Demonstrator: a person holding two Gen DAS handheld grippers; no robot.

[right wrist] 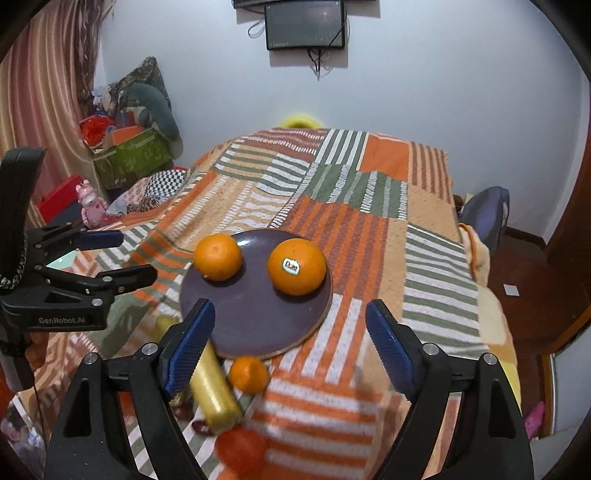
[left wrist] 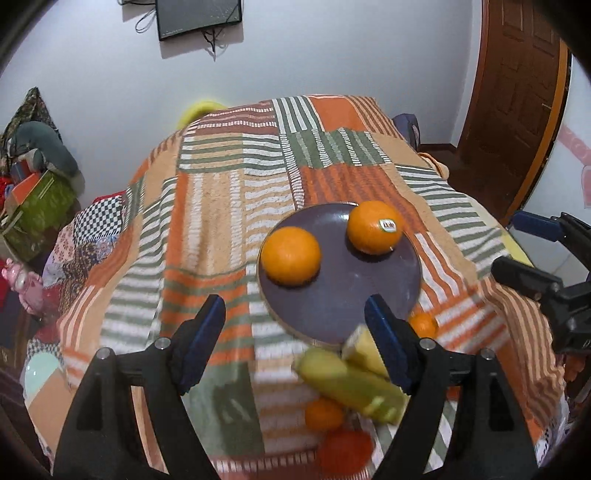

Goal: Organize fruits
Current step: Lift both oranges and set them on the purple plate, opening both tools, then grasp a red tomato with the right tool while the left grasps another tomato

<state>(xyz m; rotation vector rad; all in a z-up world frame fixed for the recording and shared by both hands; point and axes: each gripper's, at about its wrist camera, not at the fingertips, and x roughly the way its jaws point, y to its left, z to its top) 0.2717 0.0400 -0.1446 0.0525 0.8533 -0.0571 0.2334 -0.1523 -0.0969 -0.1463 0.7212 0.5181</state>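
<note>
A dark purple plate (left wrist: 343,295) (right wrist: 251,314) lies on the striped cloth and holds two oranges: a plain one (left wrist: 290,255) (right wrist: 218,256) and one with a sticker (left wrist: 375,227) (right wrist: 296,266). In front of the plate lie a small orange (left wrist: 423,325) (right wrist: 248,374), wrapped yellow corn cobs (left wrist: 351,384) (right wrist: 214,391), another small orange (left wrist: 324,414) and a red fruit (left wrist: 345,452) (right wrist: 242,448). My left gripper (left wrist: 295,328) is open and empty above the plate's near edge; it shows in the right wrist view (right wrist: 125,258). My right gripper (right wrist: 288,328) is open and empty; it shows in the left wrist view (left wrist: 517,243).
The striped cloth (left wrist: 229,192) (right wrist: 369,229) covers a table running to the far wall. A green box (right wrist: 129,155) and clutter stand on the left. A dark wooden door (left wrist: 517,110) is on the right. A monitor (right wrist: 304,24) hangs on the wall.
</note>
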